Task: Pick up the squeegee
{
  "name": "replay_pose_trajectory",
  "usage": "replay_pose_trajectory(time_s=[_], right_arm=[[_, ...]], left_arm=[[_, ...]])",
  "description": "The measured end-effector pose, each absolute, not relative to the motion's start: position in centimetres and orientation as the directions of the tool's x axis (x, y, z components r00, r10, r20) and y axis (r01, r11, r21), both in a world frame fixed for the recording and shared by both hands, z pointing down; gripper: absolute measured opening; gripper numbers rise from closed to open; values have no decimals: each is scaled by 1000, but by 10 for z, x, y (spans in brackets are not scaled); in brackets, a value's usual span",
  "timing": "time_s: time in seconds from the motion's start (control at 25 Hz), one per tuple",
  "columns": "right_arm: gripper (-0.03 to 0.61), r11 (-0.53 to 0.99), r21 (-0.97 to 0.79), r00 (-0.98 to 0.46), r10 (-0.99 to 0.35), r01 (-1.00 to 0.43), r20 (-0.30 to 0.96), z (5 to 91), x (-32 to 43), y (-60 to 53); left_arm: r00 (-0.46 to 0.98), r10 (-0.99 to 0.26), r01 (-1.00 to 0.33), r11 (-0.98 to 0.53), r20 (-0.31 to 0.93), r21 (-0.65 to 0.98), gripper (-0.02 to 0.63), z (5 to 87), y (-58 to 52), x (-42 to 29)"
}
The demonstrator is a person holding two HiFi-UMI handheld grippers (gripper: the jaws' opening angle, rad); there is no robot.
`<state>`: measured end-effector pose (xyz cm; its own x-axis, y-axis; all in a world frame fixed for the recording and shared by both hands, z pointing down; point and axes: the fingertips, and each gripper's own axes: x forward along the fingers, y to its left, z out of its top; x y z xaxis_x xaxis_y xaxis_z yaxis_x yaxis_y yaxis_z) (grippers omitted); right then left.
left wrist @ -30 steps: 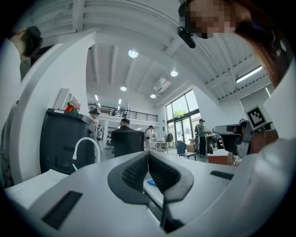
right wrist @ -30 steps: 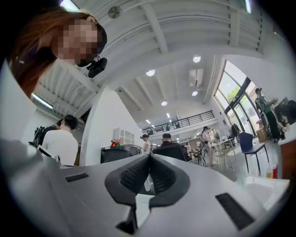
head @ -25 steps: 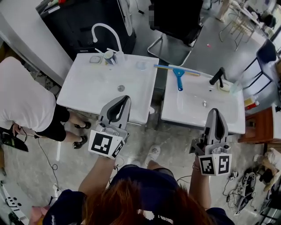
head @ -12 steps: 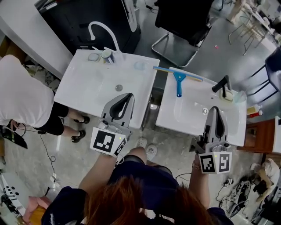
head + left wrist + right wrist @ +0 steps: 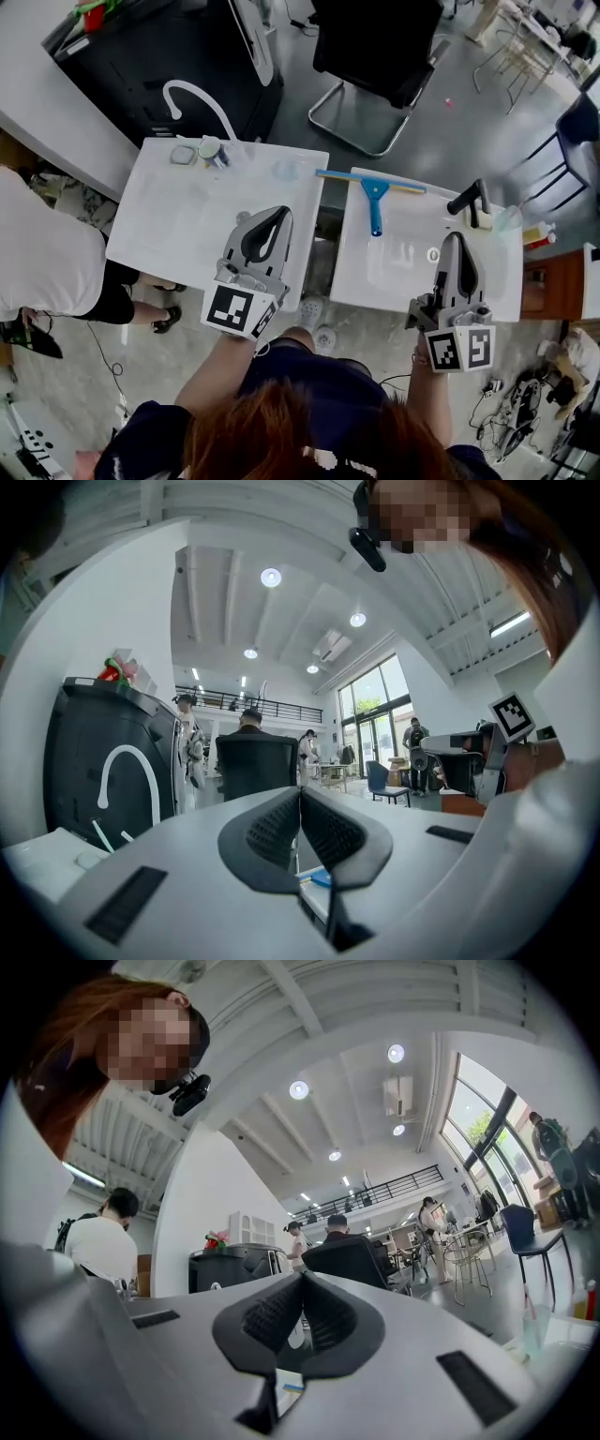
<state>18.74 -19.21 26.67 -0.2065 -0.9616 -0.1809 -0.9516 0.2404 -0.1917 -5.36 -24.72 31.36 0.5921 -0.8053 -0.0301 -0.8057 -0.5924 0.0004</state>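
The blue squeegee (image 5: pixel 374 192) lies flat at the back of the right white sink (image 5: pixel 398 277), blade across the far rim, handle pointing toward me. A sliver of it shows under the jaws as blue (image 5: pixel 322 877). My right gripper (image 5: pixel 456 240) is shut and holds nothing; it hovers over that sink's basin, to the right of the squeegee's handle and nearer me. My left gripper (image 5: pixel 280 215) is also shut with nothing in it, over the right front corner of the left sink (image 5: pixel 178 220). In both gripper views the pads (image 5: pixel 300 795) (image 5: pixel 302 1280) meet.
A white curved faucet (image 5: pixel 192 94) and small cups stand at the left sink's back. A black faucet (image 5: pixel 469 196) sits at the right sink's back right. Beyond are a black chair (image 5: pixel 375 42) and a black appliance. A person in white (image 5: pixel 42 248) stands at left.
Both grippers have moved forward, from in front of the sinks to over their front parts. The squeegee has not moved on the sink.
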Motion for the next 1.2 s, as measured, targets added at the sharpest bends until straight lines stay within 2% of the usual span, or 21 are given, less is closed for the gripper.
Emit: replay_pose_trajectory(time_s=[0.48, 0.8, 1.0, 1.2], right_arm=[[17, 174, -167, -152, -979, -970, -139, 273, 176, -269], [17, 178, -199, -172, -984, -964, -47, 312, 198, -317], [19, 183, -197, -199, -978, -963, 66, 361, 208, -351], [108, 157, -187, -195, -958, -970, 209, 413, 205, -376]], left_arm=[[639, -769, -768, -640, -32, 23, 21, 321, -342, -60], [598, -801, -801, -597, 19, 43, 21, 348, -372, -49], [566, -823, -824, -564, 49, 51, 21, 367, -391, -39], [563, -822, -826, -561, 83, 49, 21, 383, -402, -30]])
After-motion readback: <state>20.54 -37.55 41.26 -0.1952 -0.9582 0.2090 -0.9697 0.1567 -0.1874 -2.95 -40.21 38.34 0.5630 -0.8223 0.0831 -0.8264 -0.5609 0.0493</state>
